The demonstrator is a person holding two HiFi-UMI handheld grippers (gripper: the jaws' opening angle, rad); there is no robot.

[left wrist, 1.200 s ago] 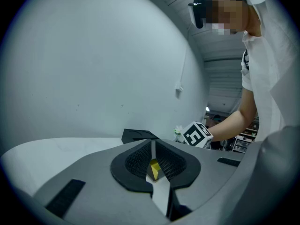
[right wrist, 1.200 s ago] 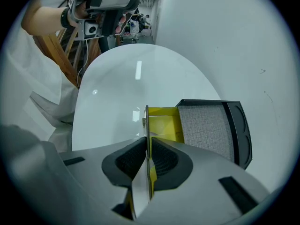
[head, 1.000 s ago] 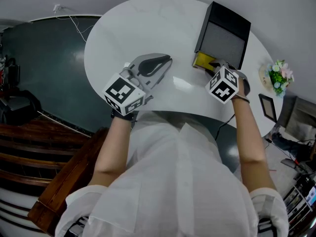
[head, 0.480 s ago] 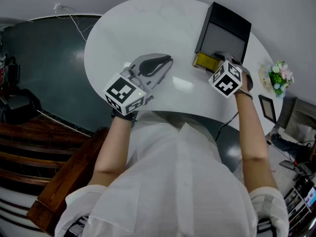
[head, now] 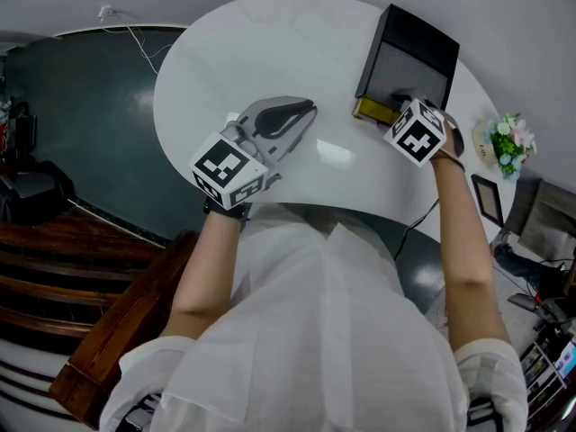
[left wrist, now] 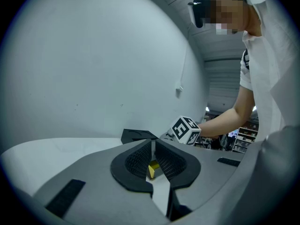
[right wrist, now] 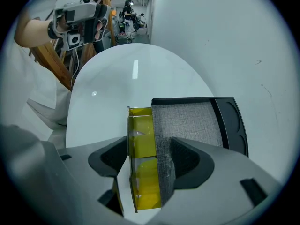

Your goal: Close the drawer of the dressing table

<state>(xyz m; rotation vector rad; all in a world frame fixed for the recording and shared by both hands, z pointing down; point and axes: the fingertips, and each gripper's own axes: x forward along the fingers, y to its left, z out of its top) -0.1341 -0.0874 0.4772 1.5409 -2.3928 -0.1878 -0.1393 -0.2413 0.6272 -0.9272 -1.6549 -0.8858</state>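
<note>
Surface: white rounded table [head: 270,52], glossy, seen from above.
Room: grey wall behind the table; dark green floor [head: 81,106] off its left edge; wooden steps [head: 54,268] further left.
Right edge items: small flower bunch [head: 508,142] and a picture frame [head: 489,196] sat at the table's right edge.
Task thing: black dressing table box [head: 409,61] stood at the far right of the table, with its drawer [head: 373,109] facing the near edge and poking out a little.
Change, drawer: less yellow showed than a second earlier, so the drawer was further in.
Change, right gripper: it had shifted toward the box and its jaws had gone from narrow to wide.
Change, left gripper: same spot as before.
Right gripper [right wrist: 145,163]: pointed steeply down over the drawer front, jaws wide and not clamping, with the yellow front between them.
Left gripper [left wrist: 153,146]: near the middle of the table, jaws closed to a thin slit and holding nothing.
Container, box: grey fabric-like panel on top.
Container, drawer: see-through yellow, and its contents could not be made out.
</note>
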